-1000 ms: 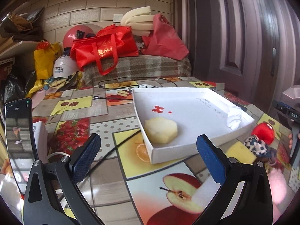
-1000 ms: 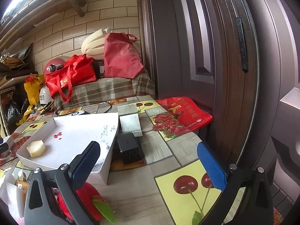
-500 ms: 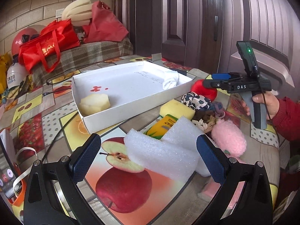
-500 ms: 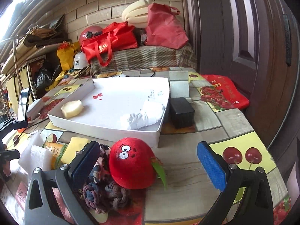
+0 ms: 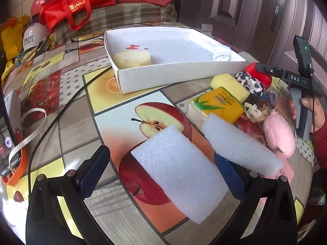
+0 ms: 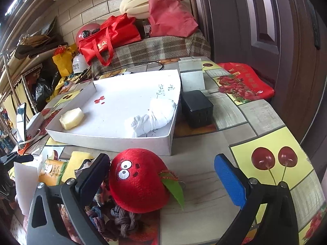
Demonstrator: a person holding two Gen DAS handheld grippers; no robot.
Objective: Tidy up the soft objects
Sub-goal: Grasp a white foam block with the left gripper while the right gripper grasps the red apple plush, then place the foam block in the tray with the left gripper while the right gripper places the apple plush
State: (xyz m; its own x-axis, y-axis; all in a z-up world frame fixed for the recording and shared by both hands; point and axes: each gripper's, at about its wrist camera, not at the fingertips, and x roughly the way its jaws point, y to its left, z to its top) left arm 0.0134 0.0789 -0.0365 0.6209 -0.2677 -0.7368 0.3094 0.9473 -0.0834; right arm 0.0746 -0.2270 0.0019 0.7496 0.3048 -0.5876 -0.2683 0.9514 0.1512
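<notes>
A white foam block [image 5: 179, 171] lies on the table between the fingers of my open left gripper [image 5: 163, 171]; a second white foam block [image 5: 241, 149] rests just right of it. Behind them sit a yellow packet [image 5: 220, 104], a yellow sponge [image 5: 229, 83], a pink fluffy toy [image 5: 279, 136] and knotted ropes [image 5: 255, 110]. The white tray [image 6: 110, 140] holds a pale sponge [image 6: 71, 118] and a white rolled cloth [image 6: 153, 118]. My open right gripper [image 6: 163, 175] straddles a red plush fruit with eyes [image 6: 137, 181], its left finger beside it.
A black box [image 6: 197, 108] stands right of the tray, with a red flat bag [image 6: 245, 81] beyond. A black cable [image 5: 61, 110] crosses the table's left side near a phone [image 6: 20, 116]. Red bags [image 6: 110, 34] and helmets pile on the bench behind. A hand [image 5: 314, 112] holds the right gripper.
My left gripper has dropped and moved forward so the near foam block now lies between its fingers. The right gripper has closed in on the red plush fruit.
</notes>
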